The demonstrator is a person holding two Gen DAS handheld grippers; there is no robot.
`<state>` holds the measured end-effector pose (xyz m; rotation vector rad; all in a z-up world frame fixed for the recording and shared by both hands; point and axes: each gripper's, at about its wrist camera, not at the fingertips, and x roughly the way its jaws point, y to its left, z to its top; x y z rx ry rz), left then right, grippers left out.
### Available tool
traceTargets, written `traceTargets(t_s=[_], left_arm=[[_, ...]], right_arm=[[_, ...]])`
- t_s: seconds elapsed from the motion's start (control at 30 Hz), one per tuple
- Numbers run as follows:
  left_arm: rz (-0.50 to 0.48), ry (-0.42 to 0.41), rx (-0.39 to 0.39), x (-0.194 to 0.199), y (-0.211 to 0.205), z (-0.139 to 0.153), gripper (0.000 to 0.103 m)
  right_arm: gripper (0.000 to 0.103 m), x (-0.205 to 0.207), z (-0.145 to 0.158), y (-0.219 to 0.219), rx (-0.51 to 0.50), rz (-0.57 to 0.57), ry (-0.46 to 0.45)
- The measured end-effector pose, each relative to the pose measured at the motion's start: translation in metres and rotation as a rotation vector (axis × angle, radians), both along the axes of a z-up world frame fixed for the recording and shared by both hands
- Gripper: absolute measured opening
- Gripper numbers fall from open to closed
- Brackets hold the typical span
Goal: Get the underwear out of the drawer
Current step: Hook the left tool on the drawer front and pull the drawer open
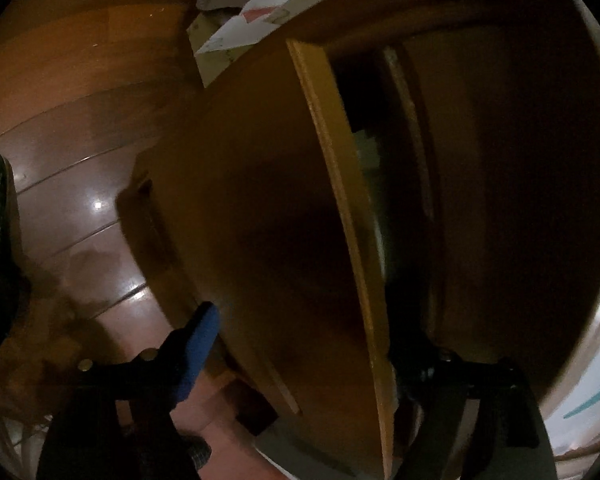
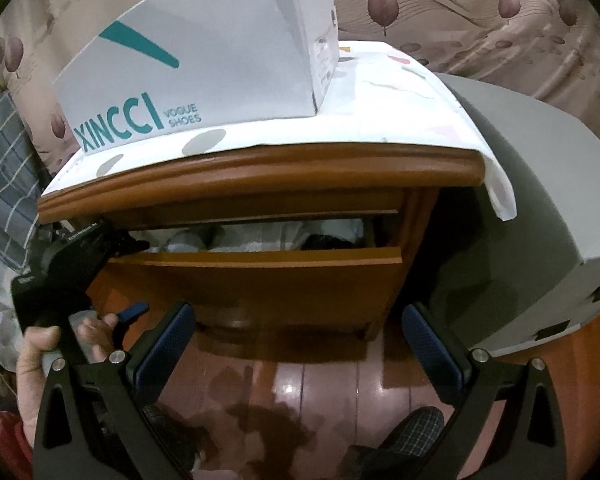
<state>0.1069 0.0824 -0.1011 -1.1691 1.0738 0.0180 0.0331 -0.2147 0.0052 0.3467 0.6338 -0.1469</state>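
The wooden drawer of the nightstand stands pulled out a short way. Folded pale fabric and a dark piece lie inside; which is underwear I cannot tell. My left gripper straddles the left end of the drawer front, one finger inside and the blue-padded finger outside, with a gap to the wood. In the left wrist view the drawer front fills the middle between my left gripper's open jaws. My right gripper hangs open and empty below the drawer, over the floor.
A white shoe box sits on a dotted cloth on the nightstand top. A grey box stands right of it, checked fabric to the left. Checked slippers rest on the glossy wooden floor. A hand holds the left gripper.
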Motion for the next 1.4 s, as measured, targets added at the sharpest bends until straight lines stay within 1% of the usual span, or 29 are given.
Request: traceTargets(t_s=[0.1, 0.2, 0.27, 0.3, 0.37, 0.5, 0.63, 0.7, 0.8, 0.9, 1.13, 1.37, 1.4], left_arm=[[0.013, 0.021, 0.016, 0.005, -0.002, -0.007, 0.086], [0.024, 0.049, 0.019, 0.008, -0.005, -0.013, 0.089], [0.027, 0.070, 0.025, 0.011, -0.006, -0.019, 0.095], [0.032, 0.075, 0.032, 0.012, -0.005, -0.022, 0.096], [0.025, 0.073, 0.040, 0.012, -0.006, -0.023, 0.099], [-0.004, 0.072, 0.053, 0.013, -0.008, -0.033, 0.099], [-0.008, 0.077, 0.064, 0.005, -0.008, -0.030, 0.099], [-0.018, 0.072, 0.099, 0.001, -0.007, -0.029, 0.099], [-0.040, 0.101, 0.160, -0.006, -0.003, -0.024, 0.100], [-0.066, 0.102, 0.188, -0.017, -0.001, -0.022, 0.100], [-0.130, 0.118, 0.231, -0.036, 0.004, -0.017, 0.101], [-0.163, 0.132, 0.242, -0.048, 0.007, -0.013, 0.101], [-0.174, 0.128, 0.259, -0.050, 0.007, -0.012, 0.101]], right_arm=[[0.103, 0.000, 0.000, -0.005, 0.019, -0.010, -0.001], [0.103, -0.001, 0.000, -0.006, 0.017, -0.019, -0.001], [0.103, -0.001, 0.001, -0.006, 0.013, -0.021, -0.004], [0.103, -0.001, 0.001, -0.006, 0.009, -0.022, -0.005], [0.103, -0.001, 0.002, -0.005, -0.005, -0.022, -0.006], [0.103, -0.001, 0.002, -0.005, -0.002, -0.020, -0.005], [0.103, -0.001, 0.002, -0.005, -0.011, -0.023, -0.004], [0.103, 0.000, 0.003, -0.005, -0.011, -0.025, -0.003], [0.103, 0.000, 0.003, -0.007, -0.007, -0.029, -0.004], [0.103, 0.001, 0.004, -0.008, -0.010, -0.034, -0.005], [0.103, 0.002, 0.005, -0.009, -0.012, -0.040, -0.003], [0.103, 0.006, 0.002, -0.006, -0.015, -0.029, 0.019], [0.103, 0.007, 0.001, -0.006, -0.018, -0.029, 0.021]])
